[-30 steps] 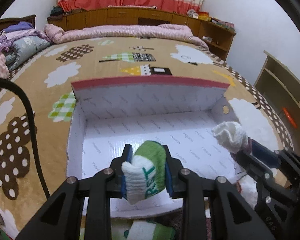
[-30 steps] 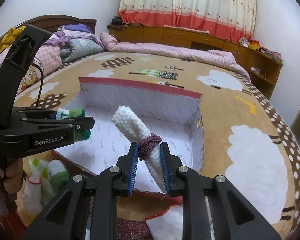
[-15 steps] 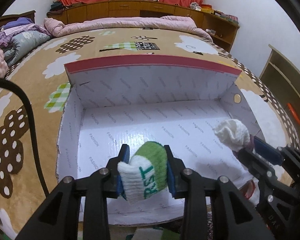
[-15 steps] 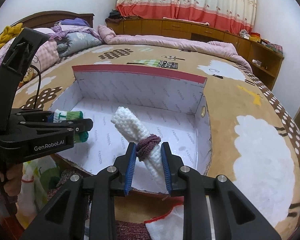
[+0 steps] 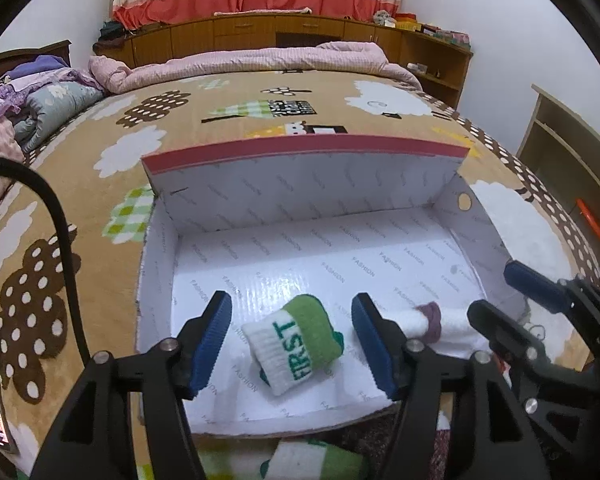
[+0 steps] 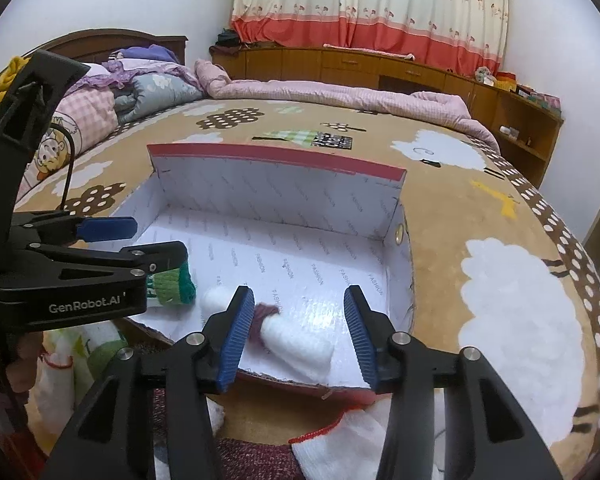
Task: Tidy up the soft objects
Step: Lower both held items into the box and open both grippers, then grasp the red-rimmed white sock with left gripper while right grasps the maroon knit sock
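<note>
Both tongs, left [image 5: 292, 342] and right [image 6: 298, 334], have just sprung open; the green sock roll [image 5: 296, 344] and white roll [image 6: 296, 340] now lie inside the box [image 5: 300, 200], two items stowed.

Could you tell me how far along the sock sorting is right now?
Done: the green sock roll and the white roll lie in the box. In hand: nothing; the left gripper and right gripper are open. Left: more socks and cloth lie in front of the box.
</note>
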Motion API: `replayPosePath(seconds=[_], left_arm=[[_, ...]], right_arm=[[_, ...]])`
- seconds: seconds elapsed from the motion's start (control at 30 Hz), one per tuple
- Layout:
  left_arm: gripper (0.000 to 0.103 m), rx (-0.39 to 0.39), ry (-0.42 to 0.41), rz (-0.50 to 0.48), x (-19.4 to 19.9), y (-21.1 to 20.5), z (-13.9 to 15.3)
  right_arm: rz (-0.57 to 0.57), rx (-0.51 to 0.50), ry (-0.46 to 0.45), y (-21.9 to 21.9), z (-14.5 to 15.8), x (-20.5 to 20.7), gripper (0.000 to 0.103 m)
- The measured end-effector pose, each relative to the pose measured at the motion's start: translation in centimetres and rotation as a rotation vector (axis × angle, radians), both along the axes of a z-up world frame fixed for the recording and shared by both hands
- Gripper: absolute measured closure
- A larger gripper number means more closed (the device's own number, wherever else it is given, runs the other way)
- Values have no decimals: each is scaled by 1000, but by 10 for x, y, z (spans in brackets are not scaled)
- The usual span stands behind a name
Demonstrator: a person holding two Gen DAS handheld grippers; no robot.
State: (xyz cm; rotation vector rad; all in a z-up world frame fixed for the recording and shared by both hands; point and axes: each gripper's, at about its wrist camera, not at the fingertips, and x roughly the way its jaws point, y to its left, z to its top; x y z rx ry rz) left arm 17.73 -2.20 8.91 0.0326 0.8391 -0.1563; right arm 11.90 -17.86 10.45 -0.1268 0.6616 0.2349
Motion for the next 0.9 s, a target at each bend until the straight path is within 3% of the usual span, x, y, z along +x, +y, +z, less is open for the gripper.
replayPosePath(seconds=[0.53, 0.9], left_arm=[[37, 35, -1, 5, -52, 23, 17], [37, -22, 50, 38, -95, 46, 10]], right_arm=[[-1, 23, -26, -7, 15, -40, 54], [-9, 45, -3, -13, 12, -75, 54]])
